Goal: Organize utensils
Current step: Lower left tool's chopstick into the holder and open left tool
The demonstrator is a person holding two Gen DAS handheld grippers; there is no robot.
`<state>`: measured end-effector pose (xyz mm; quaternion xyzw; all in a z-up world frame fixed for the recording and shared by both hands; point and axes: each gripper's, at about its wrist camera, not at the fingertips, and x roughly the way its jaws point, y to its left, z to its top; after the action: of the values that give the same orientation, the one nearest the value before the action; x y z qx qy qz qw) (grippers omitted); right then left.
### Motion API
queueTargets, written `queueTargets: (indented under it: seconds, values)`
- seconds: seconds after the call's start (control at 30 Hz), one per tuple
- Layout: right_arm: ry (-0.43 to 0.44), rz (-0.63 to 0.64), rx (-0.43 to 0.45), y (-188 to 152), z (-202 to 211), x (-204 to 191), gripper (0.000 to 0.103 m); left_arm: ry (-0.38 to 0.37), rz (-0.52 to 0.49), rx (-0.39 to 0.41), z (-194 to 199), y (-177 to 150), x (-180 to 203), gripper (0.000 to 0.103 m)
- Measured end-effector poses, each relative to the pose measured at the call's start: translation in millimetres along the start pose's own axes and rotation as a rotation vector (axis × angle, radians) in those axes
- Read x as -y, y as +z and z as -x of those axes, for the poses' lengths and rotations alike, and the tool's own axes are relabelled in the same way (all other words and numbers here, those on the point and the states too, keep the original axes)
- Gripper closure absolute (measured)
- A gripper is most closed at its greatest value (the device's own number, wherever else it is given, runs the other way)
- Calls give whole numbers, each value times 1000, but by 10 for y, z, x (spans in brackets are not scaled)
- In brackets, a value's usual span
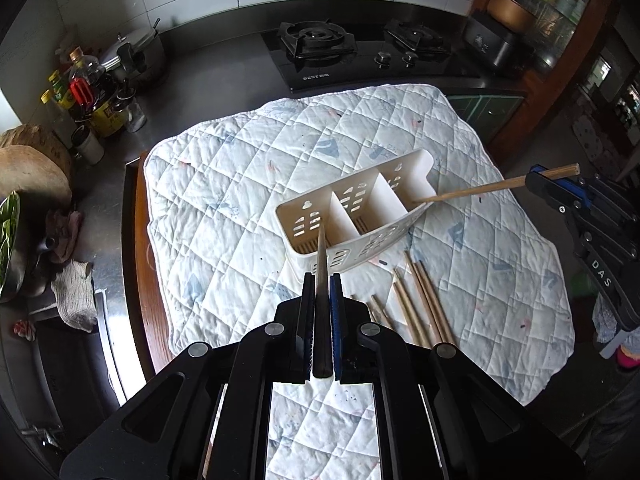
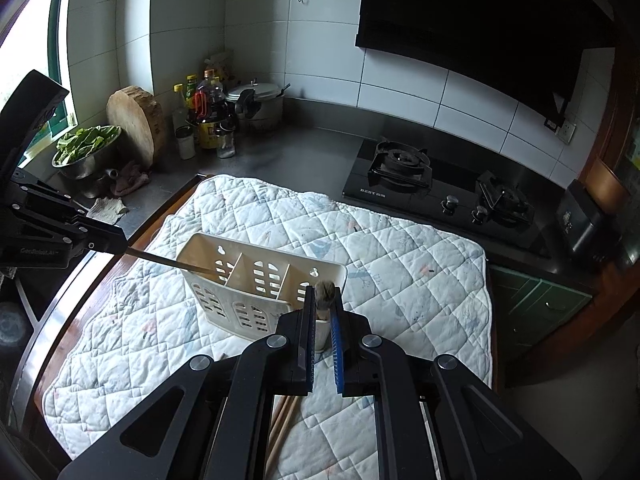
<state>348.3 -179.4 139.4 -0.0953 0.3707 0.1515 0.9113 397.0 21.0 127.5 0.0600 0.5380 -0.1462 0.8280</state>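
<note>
The left gripper point(image 1: 322, 280) is clenched on a dark chopstick point(image 1: 321, 256) whose tip points forward and down into the end compartment of the white utensil caddy point(image 1: 356, 216) nearest that gripper. The right gripper point(image 2: 323, 294) is clenched on a light wooden chopstick point(image 1: 480, 190); seen from the left wrist, this stick slants from the gripper down into the compartment at the opposite end of the caddy. The caddy stands on a quilted mat point(image 1: 224, 184) spread over the bench, directly ahead of both grippers. Several loose wooden chopsticks point(image 1: 420, 304) lie on the mat just to the right of the left gripper, between it and the caddy base. The step in hand appears to be insertion: each gripper is feeding one stick into its own compartment. The next move probably calls for lowering each stick until its tip bears on the compartment floor, then releasing the grip and withdrawing upward clear of the caddy rim. After that, the loose chopsticks remain to be collected. The light caddy may tip if a stick is pressed against its wall.
</note>
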Motion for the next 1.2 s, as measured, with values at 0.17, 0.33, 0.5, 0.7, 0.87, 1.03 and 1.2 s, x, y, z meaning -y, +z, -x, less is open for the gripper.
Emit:
queueTargets:
  seconds: [0.17,0.33,0.5,0.7,0.87,1.03,1.2]
  values:
    - [-9,4,-6,38,-7,1,96,14,-10,-4,-9,61,23,96]
    - [-2,-4,-16,38,-37,12,96,-6,-6,2,-32,35,15,96]
    - [6,-26,-24,80,-71,23,96,-9,20,-3,-32,56,-31,96]
    - [-2,-15,-18,118,-31,-5,96,3,21,-5,58,95,-75,96]
    - [-10,-11,-15,162,-25,-14,96,-11,26,-33,72,128,-90,96]
    - [-16,-4,-18,201,-50,-20,96,-30,39,-68,87,211,-112,96]
    - [-20,-12,-23,224,-77,5,96,-13,27,-121,-32,262,-78,96]
